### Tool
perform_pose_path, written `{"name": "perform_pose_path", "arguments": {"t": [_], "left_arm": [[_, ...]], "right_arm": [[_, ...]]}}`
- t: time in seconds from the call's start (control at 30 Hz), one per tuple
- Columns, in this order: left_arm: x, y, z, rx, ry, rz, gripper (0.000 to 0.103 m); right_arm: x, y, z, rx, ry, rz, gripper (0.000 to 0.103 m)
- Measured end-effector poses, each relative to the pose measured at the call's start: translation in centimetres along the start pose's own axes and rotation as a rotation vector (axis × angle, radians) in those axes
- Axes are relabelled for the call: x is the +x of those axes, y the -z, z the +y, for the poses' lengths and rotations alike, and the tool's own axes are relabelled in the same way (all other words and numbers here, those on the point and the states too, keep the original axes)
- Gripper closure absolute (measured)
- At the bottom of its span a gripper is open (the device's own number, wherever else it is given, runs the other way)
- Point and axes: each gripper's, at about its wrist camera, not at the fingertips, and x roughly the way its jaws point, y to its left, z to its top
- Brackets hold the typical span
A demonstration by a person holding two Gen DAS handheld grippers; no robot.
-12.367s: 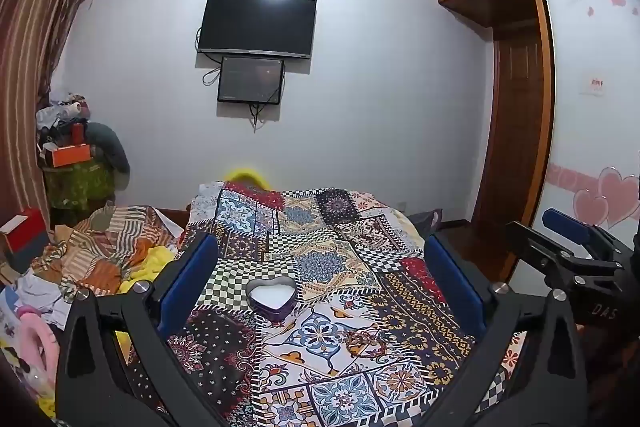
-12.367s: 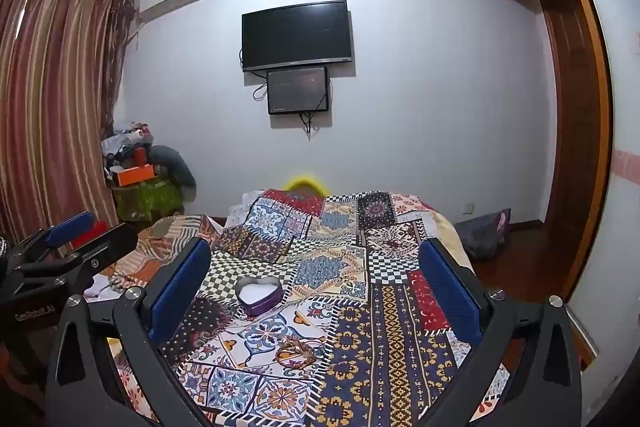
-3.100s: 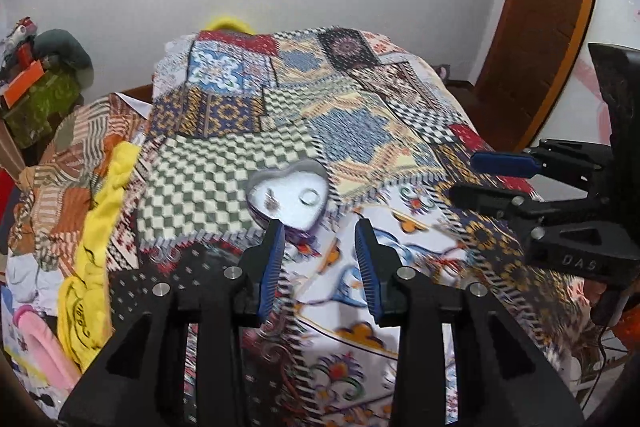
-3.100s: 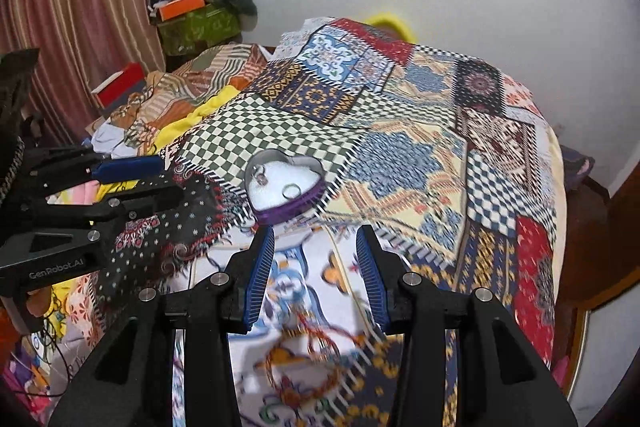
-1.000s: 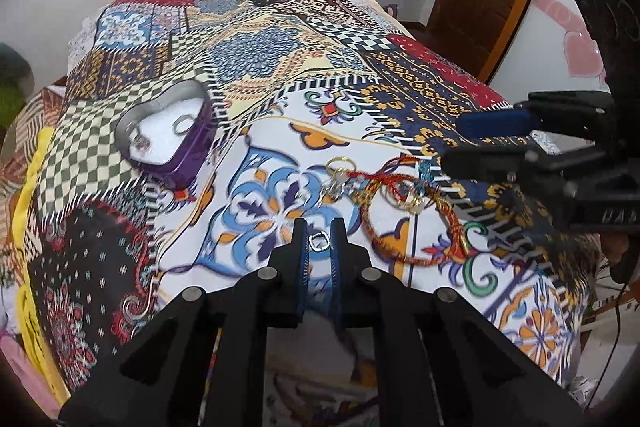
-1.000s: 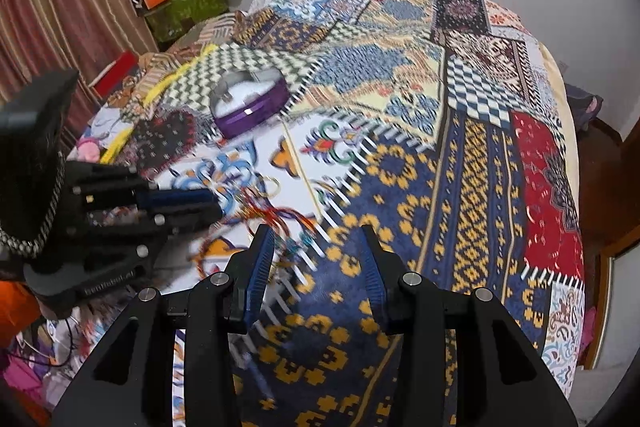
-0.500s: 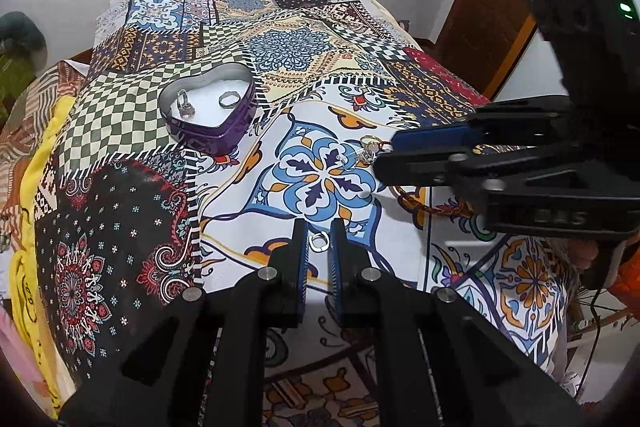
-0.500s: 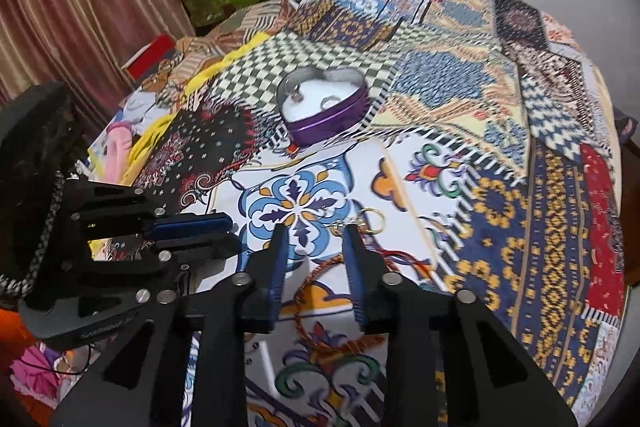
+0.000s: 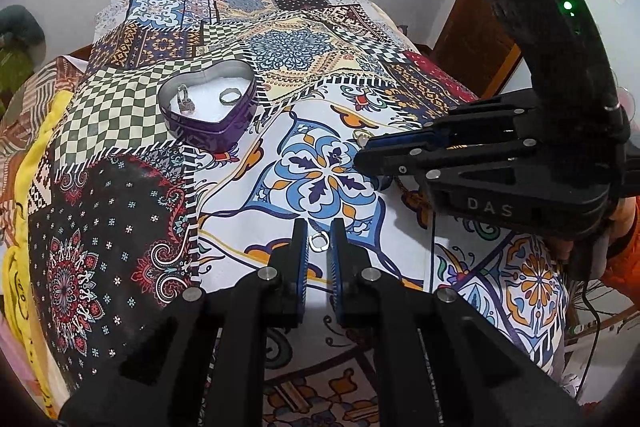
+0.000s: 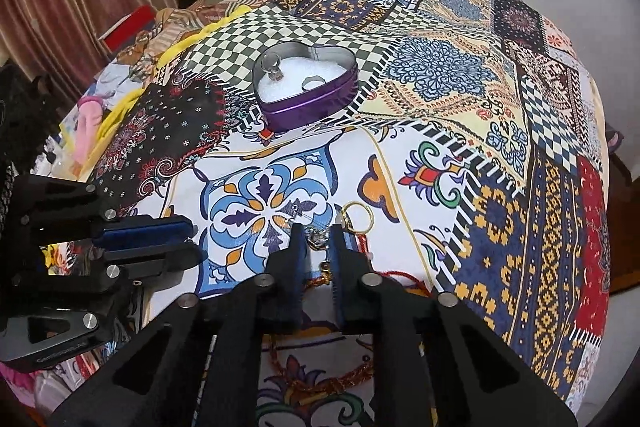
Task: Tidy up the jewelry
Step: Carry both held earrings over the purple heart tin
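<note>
On the patchwork bedspread (image 10: 460, 75) the sorting was mid-way: the purple heart-shaped tin (image 10: 306, 95) sat at the far left of the work area with a ring (image 9: 229, 95) and another small silver piece (image 9: 185, 99) already on its white lining. The left gripper (image 9: 319, 241) had its jaws nearly together, clamped on a small silver ring (image 9: 319, 241), held above the bedspread, near side of the tin. The right gripper (image 10: 318, 239) had just been closing its jaws, and a small silver charm (image 10: 317, 239) was between them, apparently pinched, just beside a gold ring (image 10: 357, 215) and a red braided cord (image 10: 352, 379) lying on the bed. I judged both pieces picked up, so the next move called for carrying them far-left over the tin and letting go gently, without snagging the cord. The charm's shape was too small to make out, much of the cord was hidden under the right gripper, and whether the charm was tied to it I could not tell.
</note>
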Motion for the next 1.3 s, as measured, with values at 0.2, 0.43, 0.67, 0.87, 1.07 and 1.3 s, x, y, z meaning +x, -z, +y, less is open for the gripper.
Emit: {"name": "perform_pose_path", "arguments": {"t": [0.2,0.43,0.67,0.87,1.07,1.3], "left_arm": [[-0.4,-0.4,0.5,-0.022,-0.008,-0.012,0.094],[-1.8,-1.5,0.8,-0.023,-0.035,-0.056,0.094],[-3.9,-3.3,1.1,-0.013,-0.059,-0.116,0.094],[-4.9,-5.0,1.4,0.007,-0.081,-0.161,0.094],[-4.8,-6.3,2.0,0.010,-0.098,-0.181,0.094],[-3.9,-7.7,3.4,-0.009,-0.115,-0.191,0.094]], "right_arm": [[-0.7,-0.2,0.0,0.004,-0.008,-0.033,0.094],[-2.7,-1.1,0.4,0.007,-0.013,-0.092,0.094],[-4.9,-2.4,0.4,0.018,-0.016,-0.159,0.094],[-6.2,-3.9,0.2,0.016,-0.006,-0.210,0.094],[-6.8,-5.2,-0.1,0.016,-0.004,-0.246,0.094],[-6.1,-6.7,-0.5,0.014,-0.006,-0.256,0.093]]}}
